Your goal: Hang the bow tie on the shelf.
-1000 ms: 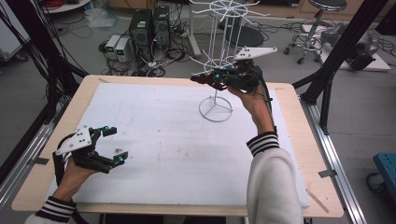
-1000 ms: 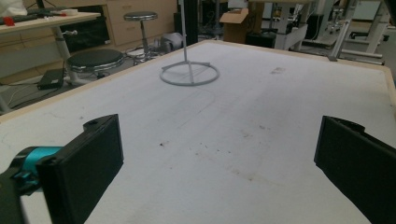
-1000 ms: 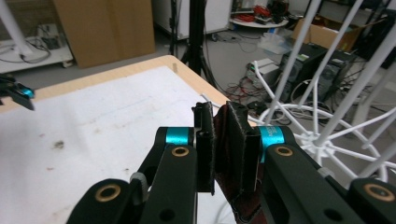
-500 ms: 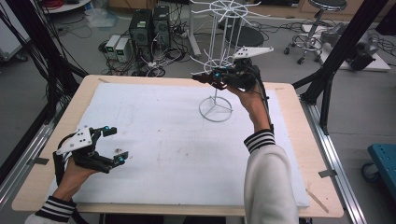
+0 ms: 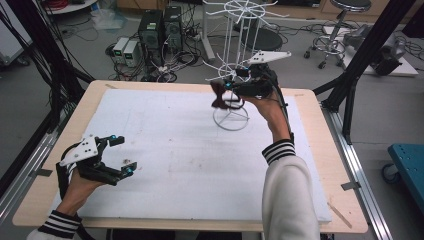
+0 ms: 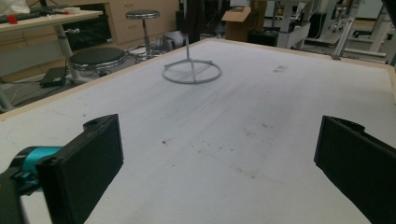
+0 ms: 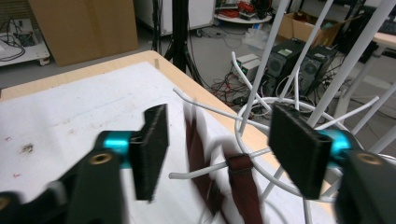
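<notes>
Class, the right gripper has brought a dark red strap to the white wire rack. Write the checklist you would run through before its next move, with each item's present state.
1. Dark red strap hangs over a rack prong: ok.
2. Right gripper jaws have just been opening, pads off the strap: ok.
3. Strap hanging still: not ok, blurred.
4. Strap seated securely on the prong: cannot tell.
5. Left gripper open, away from the rack: ok.
</notes>
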